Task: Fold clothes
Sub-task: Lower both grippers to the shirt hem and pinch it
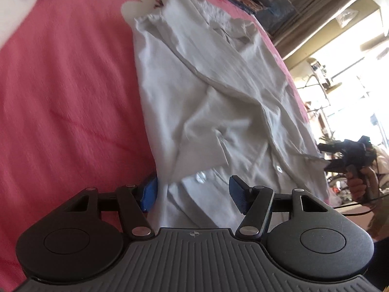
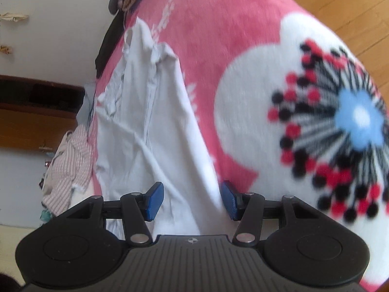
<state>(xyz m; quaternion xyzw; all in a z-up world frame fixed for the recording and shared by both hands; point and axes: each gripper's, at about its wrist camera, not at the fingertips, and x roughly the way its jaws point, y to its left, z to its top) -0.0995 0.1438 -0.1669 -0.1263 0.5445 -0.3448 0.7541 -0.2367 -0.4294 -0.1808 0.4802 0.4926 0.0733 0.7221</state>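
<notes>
White button-up shirt [image 1: 218, 92] lies crumpled lengthwise on a pink floral blanket [image 1: 60, 85], center to lower-center of both wrist views, collar end toward frame top, button placket [image 1: 277, 168] lower right in the left view. Thin woven cloth, looks light and limp, will sag and slide off a shallow pinch; best taken at the hem corners or side seams, deep in the pads. Left gripper [image 1: 192, 192] has jaws parted with the hem edge between them, blue pads not pressing cloth. Right gripper [image 2: 192, 200] likewise agape over shirt fabric [image 2: 150, 133], no clamp visible. Striped garment [image 2: 70, 160] piled at left edge of the right view. Other hand [image 1: 359, 182] on its handle, far right of the left view.
</notes>
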